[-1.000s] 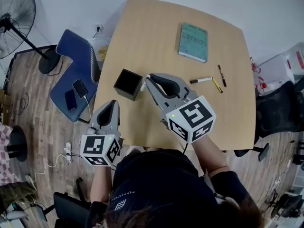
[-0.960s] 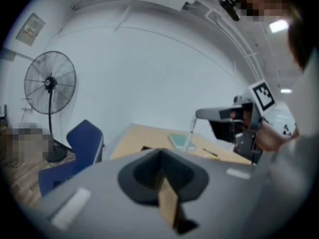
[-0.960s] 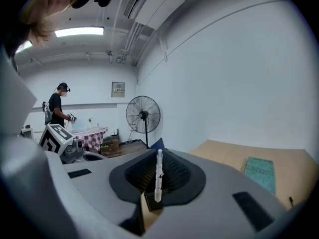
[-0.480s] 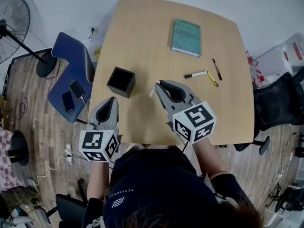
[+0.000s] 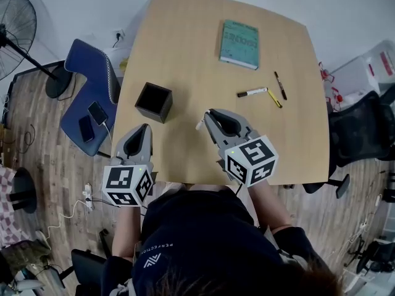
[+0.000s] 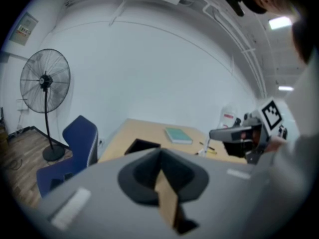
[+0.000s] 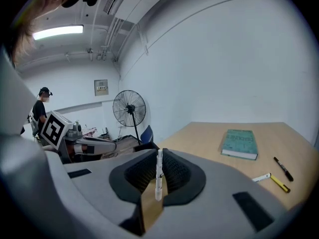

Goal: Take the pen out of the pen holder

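Note:
The black square pen holder [image 5: 154, 102] stands open-topped on the left part of the wooden table [image 5: 197, 54]; no pen shows in it. My right gripper [image 5: 208, 115] hovers over the table's near middle, to the right of the holder, shut on a thin white pen [image 7: 159, 176] that stands up between its jaws; its tip [image 5: 199, 124] pokes out on the left side. My left gripper [image 5: 144, 129] is at the near left table edge, just in front of the holder [image 6: 142, 144], shut with nothing in it.
A teal book [image 5: 239, 44] lies at the far side. A white marker [image 5: 253, 92], a black pen [image 5: 279, 85] and a yellow pen [image 5: 273, 98] lie right of centre. A blue chair [image 5: 92, 91] with phones stands left, a black office chair [image 5: 361, 134] right, a fan [image 5: 18, 23] far left.
My right gripper has drawn back from beside the pen holder toward the near right, carrying the white pen. The left gripper has stayed at the near edge.

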`<state>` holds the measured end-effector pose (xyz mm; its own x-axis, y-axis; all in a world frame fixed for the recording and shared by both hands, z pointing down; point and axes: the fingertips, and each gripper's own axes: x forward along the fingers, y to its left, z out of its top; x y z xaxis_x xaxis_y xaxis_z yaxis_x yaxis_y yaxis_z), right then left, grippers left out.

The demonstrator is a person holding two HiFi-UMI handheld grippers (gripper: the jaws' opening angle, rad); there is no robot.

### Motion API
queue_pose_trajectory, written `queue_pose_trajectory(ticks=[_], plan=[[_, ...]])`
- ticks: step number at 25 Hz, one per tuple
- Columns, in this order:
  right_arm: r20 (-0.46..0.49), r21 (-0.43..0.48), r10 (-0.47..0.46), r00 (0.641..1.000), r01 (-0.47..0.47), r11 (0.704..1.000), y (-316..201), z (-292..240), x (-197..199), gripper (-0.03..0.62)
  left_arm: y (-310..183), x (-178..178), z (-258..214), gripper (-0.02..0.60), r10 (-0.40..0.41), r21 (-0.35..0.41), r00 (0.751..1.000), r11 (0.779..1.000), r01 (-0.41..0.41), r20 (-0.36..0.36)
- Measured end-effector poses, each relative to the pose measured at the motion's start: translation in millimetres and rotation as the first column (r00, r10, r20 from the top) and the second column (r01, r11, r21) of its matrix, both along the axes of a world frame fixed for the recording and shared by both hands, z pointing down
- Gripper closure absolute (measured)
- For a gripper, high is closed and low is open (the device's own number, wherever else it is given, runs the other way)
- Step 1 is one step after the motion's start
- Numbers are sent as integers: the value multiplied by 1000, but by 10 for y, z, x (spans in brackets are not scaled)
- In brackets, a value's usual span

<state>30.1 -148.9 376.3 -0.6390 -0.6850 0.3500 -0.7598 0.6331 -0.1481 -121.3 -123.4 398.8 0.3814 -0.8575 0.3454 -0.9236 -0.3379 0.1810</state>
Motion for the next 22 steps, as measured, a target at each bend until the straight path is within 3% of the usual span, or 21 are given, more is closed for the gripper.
queue_pose_trajectory(ticks=[22], plan=[[5,-41,-27,1000,27,999,128,196,-95,562,107,-144,53,575,-63,-16,998,998,62,-23]])
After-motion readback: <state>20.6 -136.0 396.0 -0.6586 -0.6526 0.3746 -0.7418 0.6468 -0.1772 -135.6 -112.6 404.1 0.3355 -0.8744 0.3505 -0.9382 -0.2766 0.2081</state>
